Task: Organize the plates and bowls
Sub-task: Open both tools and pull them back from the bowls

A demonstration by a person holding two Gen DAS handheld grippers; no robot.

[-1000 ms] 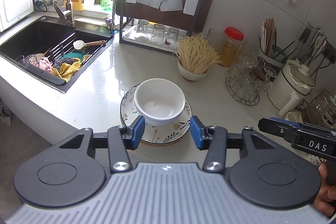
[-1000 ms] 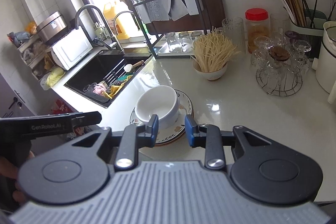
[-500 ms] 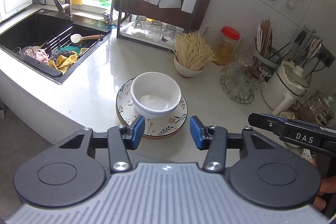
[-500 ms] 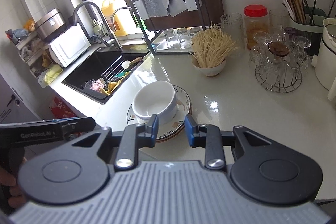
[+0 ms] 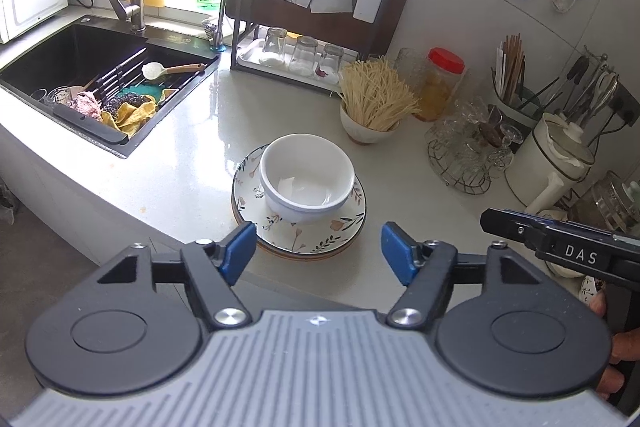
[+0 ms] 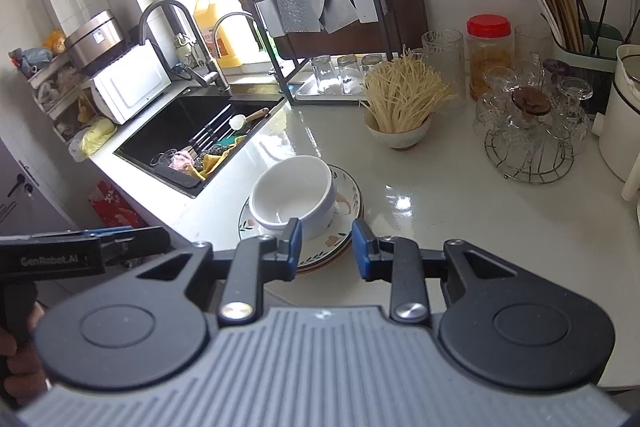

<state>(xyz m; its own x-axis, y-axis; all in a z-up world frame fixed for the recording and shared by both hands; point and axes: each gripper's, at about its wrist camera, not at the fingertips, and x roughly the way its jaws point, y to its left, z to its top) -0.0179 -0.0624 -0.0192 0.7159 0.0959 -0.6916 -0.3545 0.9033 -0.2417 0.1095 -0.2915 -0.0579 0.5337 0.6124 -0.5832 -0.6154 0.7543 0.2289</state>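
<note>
The sorting looks close to finished, judging by how things lie. A white, round, glazed ceramic bowl [image 5: 307,175] sits upright inside a stack of flower-patterned ceramic plates [image 5: 320,239], and the stack rests on the pale, glossy tabletop [image 5: 192,147], between the black sink [image 5: 72,63] and the small bowl stuffed with dry noodles [image 5: 374,99]. The white bowl appears to be two nested bowls, since a second rim shows just under the first in the right wrist view; it is empty and clean, with a bright highlight inside. The plates carry small leaf and blossom prints and an orange-brown edge at the bottom of the pile.

The left gripper [image 5: 316,253] hangs in front of the stack with its jaws opening wide and nothing between them. The right gripper [image 6: 324,249] holds its jaws at a narrow gap, also empty, just short of the plates' near rim. Whether the stack must yet be carried elsewhere cannot be told.
</note>
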